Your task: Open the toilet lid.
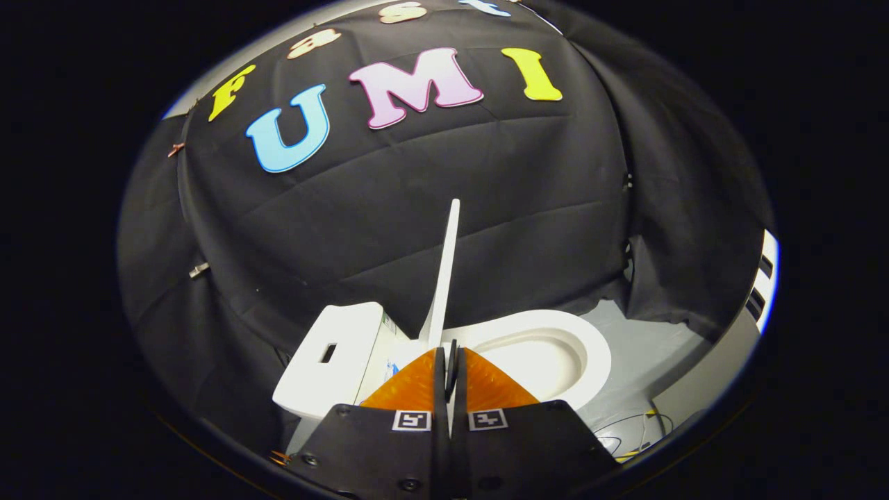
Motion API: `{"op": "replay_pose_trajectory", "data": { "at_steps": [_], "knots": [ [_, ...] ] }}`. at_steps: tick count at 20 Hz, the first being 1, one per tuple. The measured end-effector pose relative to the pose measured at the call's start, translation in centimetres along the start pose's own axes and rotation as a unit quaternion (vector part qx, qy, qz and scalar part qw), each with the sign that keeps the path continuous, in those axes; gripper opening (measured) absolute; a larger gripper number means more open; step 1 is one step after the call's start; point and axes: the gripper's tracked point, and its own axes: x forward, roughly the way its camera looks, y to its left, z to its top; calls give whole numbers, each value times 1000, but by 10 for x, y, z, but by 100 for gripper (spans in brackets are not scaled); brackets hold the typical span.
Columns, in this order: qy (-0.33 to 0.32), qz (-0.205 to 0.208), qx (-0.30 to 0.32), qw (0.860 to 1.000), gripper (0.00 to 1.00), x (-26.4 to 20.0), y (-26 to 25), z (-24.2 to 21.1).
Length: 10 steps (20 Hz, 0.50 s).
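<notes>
One white plastic toilet (555, 347) is standing on the grey floor (646, 354) in front of the black cloth wall (417, 208), and everything else is placed around it. Its one thin white lid (444, 271) is standing raised on edge, seen side-on as a narrow blade rising from the back of the bowl toward the cloth. The lower end of the lid is sitting right at the tips of the gripper (450, 364), whose two fingers (479, 385) are lying almost together with only a narrow slit between them; whether they are pinching the lid's edge cannot be told, since the tips are covering that spot. One oval white seat ring (597, 354) is lying flat to the right of the lid, with the bowl's hollow open inside it. One white boxy cistern (333, 357) with a dark rectangular slot in its top is standing to the left of the lid. The fingers are hiding the near part of the toilet. Thin cables (639, 427) are lying on the floor at the right of the toilet.
</notes>
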Motion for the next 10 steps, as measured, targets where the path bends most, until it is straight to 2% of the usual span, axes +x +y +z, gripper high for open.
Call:
{"op": "replay_pose_trajectory", "data": {
  "at_steps": [6,10],
  "knots": [
    [-7,-29,-31,999,5,-4,35,2],
    [-20,-37,-80,996,5,-12,60,1]
  ]
}}
